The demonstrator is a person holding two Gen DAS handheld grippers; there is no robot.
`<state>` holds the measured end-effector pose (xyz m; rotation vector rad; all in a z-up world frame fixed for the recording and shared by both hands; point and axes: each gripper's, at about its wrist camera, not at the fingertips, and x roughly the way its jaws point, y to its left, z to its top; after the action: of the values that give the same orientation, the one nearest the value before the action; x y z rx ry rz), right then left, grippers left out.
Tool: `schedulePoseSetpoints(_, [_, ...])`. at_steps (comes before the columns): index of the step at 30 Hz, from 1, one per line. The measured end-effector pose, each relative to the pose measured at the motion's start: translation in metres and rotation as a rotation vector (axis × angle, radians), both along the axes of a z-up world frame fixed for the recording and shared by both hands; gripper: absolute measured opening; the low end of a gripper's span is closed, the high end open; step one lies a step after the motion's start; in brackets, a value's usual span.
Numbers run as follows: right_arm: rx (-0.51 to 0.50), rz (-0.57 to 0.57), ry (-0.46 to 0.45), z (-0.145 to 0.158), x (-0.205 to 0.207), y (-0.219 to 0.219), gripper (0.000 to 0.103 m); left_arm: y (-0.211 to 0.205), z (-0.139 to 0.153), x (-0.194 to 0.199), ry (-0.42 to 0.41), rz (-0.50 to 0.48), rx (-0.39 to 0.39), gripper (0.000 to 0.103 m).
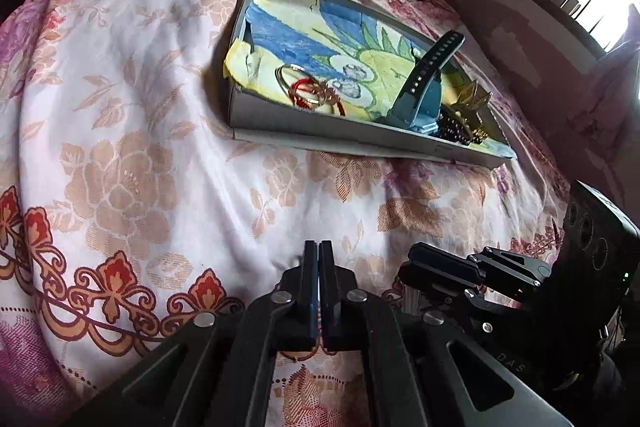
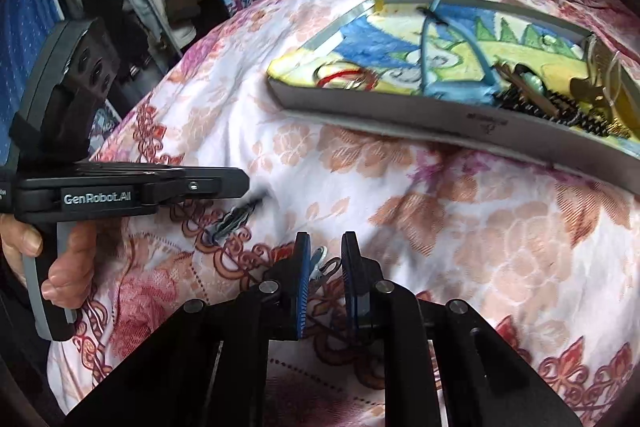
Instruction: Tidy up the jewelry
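Observation:
A shallow grey tray lined with a colourful drawing lies on the bed; it also shows in the right wrist view. In it are a gold ring with red cord, a blue watch with a dark strap, and dark beads with gold pieces. My left gripper is shut and empty, low over the bedspread before the tray. My right gripper is slightly open, with a small silver-blue jewelry piece between its fingers on the bedspread. A dark clip-like piece lies left of it.
The floral bedspread covers the whole bed. The left gripper body and the hand holding it are at the left of the right wrist view. Clothes and a blue curtain hang beyond the bed. A window is at the far right.

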<state>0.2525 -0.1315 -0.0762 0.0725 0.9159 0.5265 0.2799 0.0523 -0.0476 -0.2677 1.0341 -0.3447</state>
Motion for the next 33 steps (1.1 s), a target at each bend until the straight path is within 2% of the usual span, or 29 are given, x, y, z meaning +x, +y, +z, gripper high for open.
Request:
schedulePoseSetpoints(4, [0.037,-0.031,-0.034,0.011,0.013,-0.007,0.013,0.005,0.011,0.008,-0.044,0.005,-0.035,0.001])
schedulePoseSetpoints(7, [0.043,-0.039,-0.049,0.014,0.024,-0.003,0.013,0.000,0.000,0.012,0.016,-0.051,-0.025,0.001])
schedulePoseSetpoints(10, [0.028,-0.033,-0.060,0.010,0.025,-0.002,0.013,-0.006,-0.010,0.012,0.038,-0.089,0.000,0.001])
schedulePoseSetpoints(13, [0.002,-0.040,-0.058,0.006,0.025,-0.006,0.013,-0.006,-0.014,0.011,0.064,-0.077,-0.007,0.002])
schedulePoseSetpoints(14, [-0.008,-0.044,-0.053,0.003,0.025,-0.008,0.013,-0.005,-0.015,0.011,0.077,-0.068,-0.006,0.007])
schedulePoseSetpoints(17, [-0.022,-0.059,-0.016,-0.008,0.025,-0.015,0.013,-0.001,-0.022,0.010,0.127,-0.033,-0.003,0.036])
schedulePoseSetpoints(18, [-0.018,-0.064,0.003,-0.013,0.026,-0.017,0.014,-0.001,-0.025,0.010,0.139,-0.028,-0.016,0.039])
schedulePoseSetpoints(22, [-0.002,-0.059,0.019,-0.018,0.027,-0.018,0.016,-0.004,-0.032,0.013,0.165,-0.009,-0.017,0.039])
schedulePoseSetpoints(27, [-0.028,-0.019,0.028,-0.024,0.029,-0.009,0.025,-0.007,-0.039,0.018,0.180,0.022,-0.031,0.036])
schedulePoseSetpoints(31, [-0.025,-0.007,0.038,-0.024,0.031,-0.007,0.026,-0.018,-0.041,0.019,0.164,0.008,0.042,0.036])
schedulePoseSetpoints(33, [-0.033,-0.006,0.043,-0.024,0.032,-0.005,0.026,-0.023,-0.041,0.020,0.154,0.007,0.080,0.031])
